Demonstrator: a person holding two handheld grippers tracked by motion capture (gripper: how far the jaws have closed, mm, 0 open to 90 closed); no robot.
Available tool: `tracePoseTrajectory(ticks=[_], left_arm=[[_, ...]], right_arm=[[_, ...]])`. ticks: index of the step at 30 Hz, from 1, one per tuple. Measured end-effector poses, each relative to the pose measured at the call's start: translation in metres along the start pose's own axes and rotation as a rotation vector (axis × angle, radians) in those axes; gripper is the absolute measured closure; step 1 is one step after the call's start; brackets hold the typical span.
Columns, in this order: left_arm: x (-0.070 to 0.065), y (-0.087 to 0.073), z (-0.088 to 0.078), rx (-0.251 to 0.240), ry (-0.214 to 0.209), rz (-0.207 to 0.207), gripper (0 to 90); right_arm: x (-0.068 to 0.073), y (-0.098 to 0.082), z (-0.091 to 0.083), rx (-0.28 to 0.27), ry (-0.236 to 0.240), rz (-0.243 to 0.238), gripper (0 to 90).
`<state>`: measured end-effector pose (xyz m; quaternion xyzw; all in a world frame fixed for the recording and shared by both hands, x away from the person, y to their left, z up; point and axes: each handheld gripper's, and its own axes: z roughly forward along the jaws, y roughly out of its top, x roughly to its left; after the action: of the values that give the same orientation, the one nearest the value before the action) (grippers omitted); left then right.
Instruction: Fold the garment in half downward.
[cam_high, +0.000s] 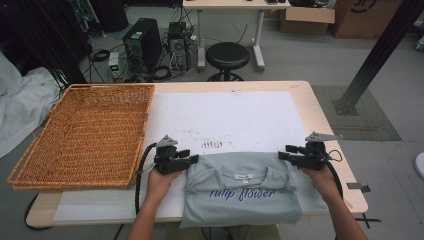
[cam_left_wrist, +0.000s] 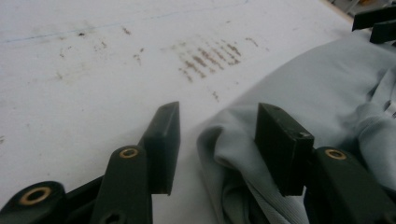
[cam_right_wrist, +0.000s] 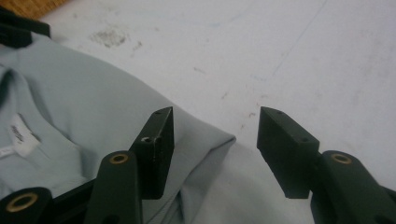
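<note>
A folded pale blue-grey T-shirt (cam_high: 240, 192) printed "tulip flower" lies on the white mat (cam_high: 225, 115) at the table's front edge. My left gripper (cam_high: 192, 156) is at the shirt's far left corner, jaws open. In the left gripper view the folded corner (cam_left_wrist: 233, 140) lies in the gap of that gripper (cam_left_wrist: 217, 140), close to the right-hand jaw, with no pad pressing it. My right gripper (cam_high: 282, 152) is open at the far right corner. In the right gripper view the shirt (cam_right_wrist: 84, 102) runs under the left-hand jaw of that gripper (cam_right_wrist: 215, 140), and its corner lies loose in the gap.
A large wicker basket (cam_high: 85, 135) sits on the table's left side, beside my left hand. Scuff marks (cam_high: 212, 144) stain the mat just beyond the shirt. Behind the table stand a black stool (cam_high: 227, 55) and computer towers (cam_high: 142, 42).
</note>
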<state>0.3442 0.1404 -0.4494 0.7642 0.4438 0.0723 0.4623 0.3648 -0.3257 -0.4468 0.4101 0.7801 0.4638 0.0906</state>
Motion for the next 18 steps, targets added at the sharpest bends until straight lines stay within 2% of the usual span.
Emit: tracePoseTrajectory(ticks=[2,4,6,7,8,9,10,11,13,16,18], left_arm=[[-0.002,0.000,0.001,0.013,0.002,0.012,59.2],[-0.005,-0.001,0.002,0.023,0.011,0.042,68.3],[-0.009,0.000,0.004,0.038,0.030,0.065,77.1],[-0.009,0.000,0.004,0.043,0.037,0.058,80.1],[-0.008,0.000,0.005,0.041,0.040,0.029,81.6],[-0.006,0.000,0.005,0.041,0.039,-0.002,82.8],[-0.005,0.001,0.006,0.043,0.036,-0.027,83.5],[-0.005,0.001,0.006,0.043,0.036,-0.027,83.9],[-0.003,0.007,0.006,0.035,0.062,-0.053,84.2],[0.004,0.017,0.005,0.007,0.080,-0.091,84.2],[0.008,0.026,0.006,-0.008,0.100,-0.095,84.1]], right_arm=[[0.000,-0.001,0.005,0.026,0.002,-0.002,46.5],[0.000,-0.001,0.006,0.039,0.001,-0.011,50.2],[0.002,-0.001,0.008,0.058,0.008,-0.026,57.7],[0.003,-0.001,0.009,0.070,0.018,-0.030,60.9],[0.003,-0.001,0.009,0.074,0.026,-0.032,69.6],[0.004,-0.001,0.009,0.074,0.050,-0.030,75.6],[0.005,-0.001,0.009,0.074,0.050,-0.037,80.3],[0.007,0.000,0.009,0.072,0.047,-0.043,81.6],[0.008,0.003,0.008,0.055,0.046,-0.039,82.7],[0.007,0.011,0.008,0.020,0.044,-0.028,83.1],[0.006,0.018,0.012,0.009,0.027,-0.034,83.1]])
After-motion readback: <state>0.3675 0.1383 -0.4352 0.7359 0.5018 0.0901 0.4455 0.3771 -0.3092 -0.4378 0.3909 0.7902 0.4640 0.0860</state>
